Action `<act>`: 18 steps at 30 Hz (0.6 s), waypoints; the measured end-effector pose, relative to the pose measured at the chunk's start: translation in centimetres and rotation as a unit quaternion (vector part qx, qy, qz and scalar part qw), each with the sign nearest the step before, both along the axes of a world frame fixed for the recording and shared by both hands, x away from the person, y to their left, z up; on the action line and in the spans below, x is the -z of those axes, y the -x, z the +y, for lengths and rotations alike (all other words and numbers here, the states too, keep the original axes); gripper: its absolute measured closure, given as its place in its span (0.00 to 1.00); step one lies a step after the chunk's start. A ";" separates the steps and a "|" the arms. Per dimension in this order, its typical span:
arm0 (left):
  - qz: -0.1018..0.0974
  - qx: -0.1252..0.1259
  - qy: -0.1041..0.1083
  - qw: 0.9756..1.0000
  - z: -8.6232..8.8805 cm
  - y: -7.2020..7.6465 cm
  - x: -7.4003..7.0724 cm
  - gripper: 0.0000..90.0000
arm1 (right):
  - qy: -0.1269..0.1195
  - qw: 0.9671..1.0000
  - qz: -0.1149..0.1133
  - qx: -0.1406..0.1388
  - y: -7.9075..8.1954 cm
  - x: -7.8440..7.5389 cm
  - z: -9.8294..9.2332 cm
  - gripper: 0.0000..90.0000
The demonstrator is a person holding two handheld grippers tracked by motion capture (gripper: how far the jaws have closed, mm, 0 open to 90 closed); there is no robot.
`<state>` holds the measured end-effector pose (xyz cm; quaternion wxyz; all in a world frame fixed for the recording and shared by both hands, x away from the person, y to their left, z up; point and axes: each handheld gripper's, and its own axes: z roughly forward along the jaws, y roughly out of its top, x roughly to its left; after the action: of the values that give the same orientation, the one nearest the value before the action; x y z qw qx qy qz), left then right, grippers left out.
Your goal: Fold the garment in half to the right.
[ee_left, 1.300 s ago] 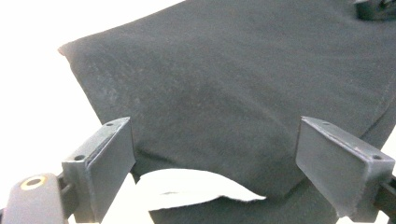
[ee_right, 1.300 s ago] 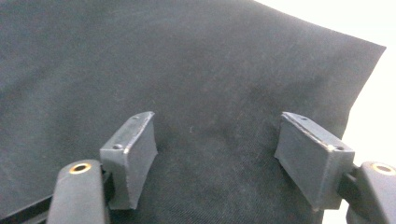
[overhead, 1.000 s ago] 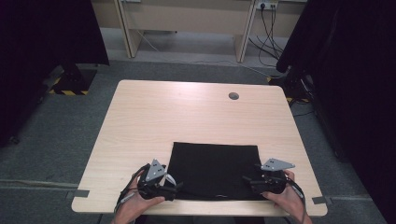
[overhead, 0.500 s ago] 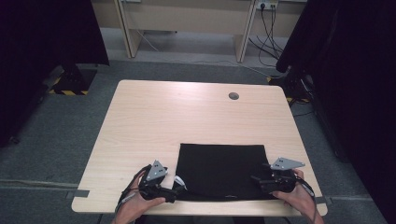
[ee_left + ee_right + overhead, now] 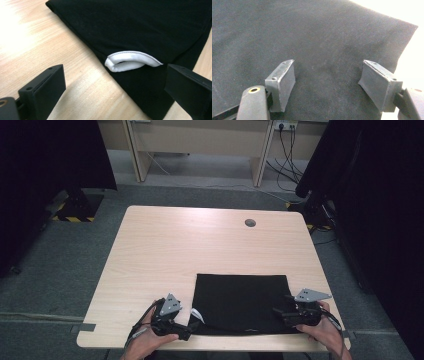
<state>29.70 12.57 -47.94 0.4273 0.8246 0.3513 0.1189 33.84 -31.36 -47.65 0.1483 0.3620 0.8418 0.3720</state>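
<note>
Since the earlier high-view frames, the black cloth (image 5: 242,302) is seen shifted toward the right edge of the table (image 5: 200,245), and the right gripper (image 5: 287,312) is displaced the same way with it. The left gripper (image 5: 192,322) is unchanged in position, though its jaws have just been opening, with nothing between them.

High view: the cloth is laid flat as a folded rectangle by the near edge of the table, right of centre, its front hem almost at that edge. A small white tag (image 5: 197,312) is noted at the cloth's near left corner. The left gripper is held just beside that corner, near the near edge. The right gripper is placed at the cloth's near right corner. A round grommet hole (image 5: 250,223) is noted near the far edge of the table.

Left gripper view: both jaws are spread wide and nothing is gripped. One jaw is over bare wood, the other over the cloth's (image 5: 140,32) lower edge. The white tag (image 5: 131,61) is seen between them, farther ahead, curled out of the fold and untouched.

Right gripper view: the jaws are parted, with only flat cloth (image 5: 317,37) between them. No fabric is pinched. Whether the tips touch the cloth cannot be told.
</note>
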 end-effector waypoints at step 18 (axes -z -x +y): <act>-0.019 0.024 -0.036 0.999 -2.5 1.4 0.5 0.03 | 0.001 1.000 -0.003 0.006 0.1 0.0 0.1 0.31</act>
<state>28.27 10.09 -48.47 0.4067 0.8450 0.3189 0.1373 33.73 -31.22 -47.70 0.1532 0.3654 0.8396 0.3717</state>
